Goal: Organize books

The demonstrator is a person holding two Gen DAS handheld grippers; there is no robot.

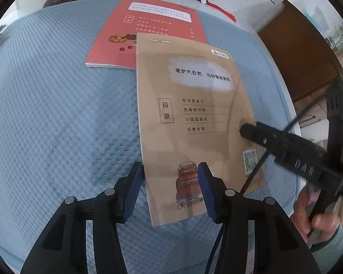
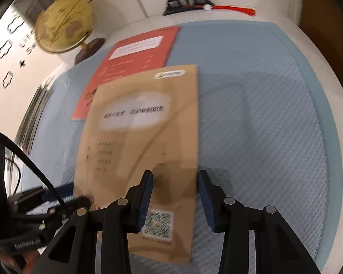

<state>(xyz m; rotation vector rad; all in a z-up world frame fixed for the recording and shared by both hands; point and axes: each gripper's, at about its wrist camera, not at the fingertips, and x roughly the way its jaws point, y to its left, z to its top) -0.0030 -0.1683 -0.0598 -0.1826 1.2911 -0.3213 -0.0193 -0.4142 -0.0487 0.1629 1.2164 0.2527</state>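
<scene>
Books on the blue quilted mat [image 1: 57,105]: the tan book [image 1: 194,114] lies flat with its long axis running away from both tools, its far end overlapping the near edge of the red book [image 1: 146,29], which rests further back toward the globe [image 2: 61,25].

I read the left tool [image 1: 169,187] as standing open, its two blue pads straddling the near left corner of the tan book, with no pad visibly pressing on the cover.

The right tool [image 2: 176,196] also stands open, astride the book's right long edge near the QR code; its tip seems to rest on the cover in the left wrist view.

Both tools sit at the book's near end, so I judge neither one nearer. The red book lies straight ahead along that same axis.
</scene>
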